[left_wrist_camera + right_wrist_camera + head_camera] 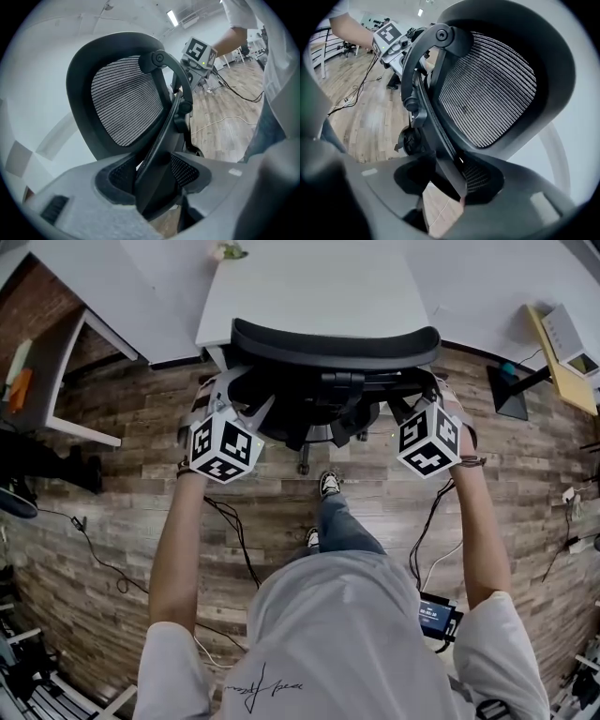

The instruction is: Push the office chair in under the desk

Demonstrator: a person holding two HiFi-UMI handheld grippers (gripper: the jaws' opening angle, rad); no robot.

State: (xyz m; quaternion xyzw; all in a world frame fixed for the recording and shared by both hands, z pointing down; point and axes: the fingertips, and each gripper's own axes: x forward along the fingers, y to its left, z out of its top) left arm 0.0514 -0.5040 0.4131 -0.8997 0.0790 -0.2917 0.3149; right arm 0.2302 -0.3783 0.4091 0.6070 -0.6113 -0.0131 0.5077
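Filling the bottom of the head view, the person's white shirt (347,634) sits closest to the lens, with the wooden floor (122,493) spreading out beyond it. At the top centre lies the white counter (309,287), and the office chair (333,348) stands hard against its near edge. The curved top of the backrest runs along that edge, while the dark frame and one castor show over the floor just below. Both bare forearms reach forward from the lower corners of the frame, nearly straight, one to each side of the chair back. The left hand-held gripper (157,185) comes at the backrest from the left of centre. In its own view its jaws are closed narrow on the dark curved strut behind the mesh. The right hand-held gripper (450,187) mirrors it at right of centre, and its jaws hold the matching strut on that side. A marker cube rides on each, facing up at the head camera. Below the chair, one shoe (329,484) is set forward of the other, and thin cables (234,540) trail across the boards.
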